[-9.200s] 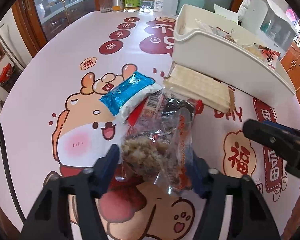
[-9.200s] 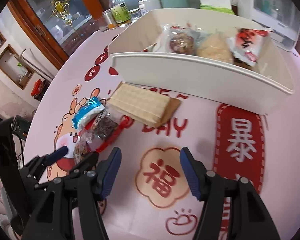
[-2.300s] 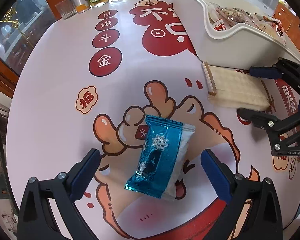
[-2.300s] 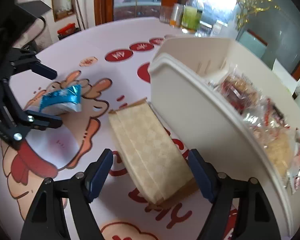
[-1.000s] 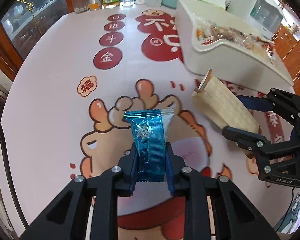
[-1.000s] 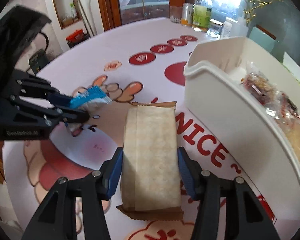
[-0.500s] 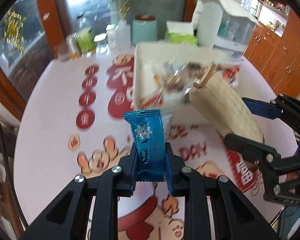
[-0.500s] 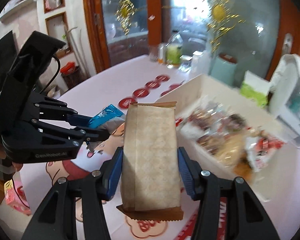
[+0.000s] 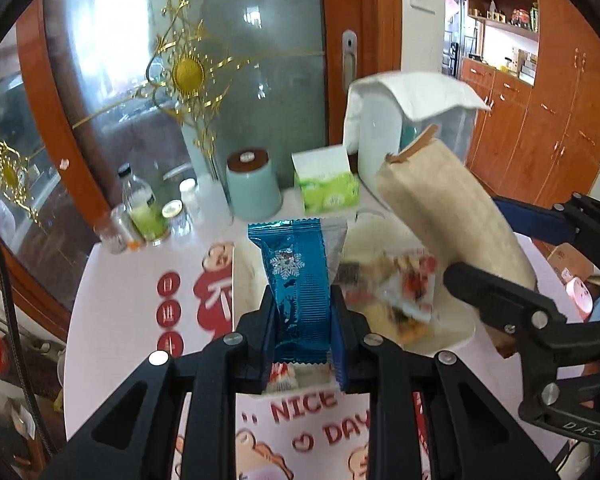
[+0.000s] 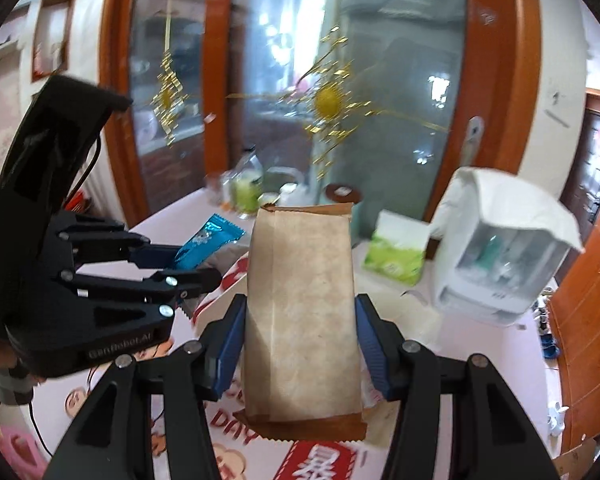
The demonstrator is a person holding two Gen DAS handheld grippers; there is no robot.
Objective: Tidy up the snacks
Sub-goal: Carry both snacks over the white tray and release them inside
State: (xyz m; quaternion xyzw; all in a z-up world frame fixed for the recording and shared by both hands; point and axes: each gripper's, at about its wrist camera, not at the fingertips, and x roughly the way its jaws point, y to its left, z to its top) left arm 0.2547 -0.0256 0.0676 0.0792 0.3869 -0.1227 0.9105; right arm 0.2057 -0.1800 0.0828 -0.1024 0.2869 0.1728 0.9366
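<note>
Fingers on the left gripper (image 9: 303, 322) are clamping the blue snack packet (image 9: 300, 280); the right gripper (image 10: 300, 344) is squeezing the tan wafer pack (image 10: 302, 312). Both are hanging above the white bin (image 9: 244, 280) at the table's far side. Advice: be lowering each over bare bin floor before releasing, one at a time.

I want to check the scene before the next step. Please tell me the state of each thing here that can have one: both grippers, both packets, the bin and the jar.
Left gripper: shut on the blue packet.
Blue packet: held upright, off the table.
Right gripper: shut on the tan packet.
Tan packet: held, lifted off the table.
Bin: open, already holds snacks.
Jar: upright, lid on.
</note>
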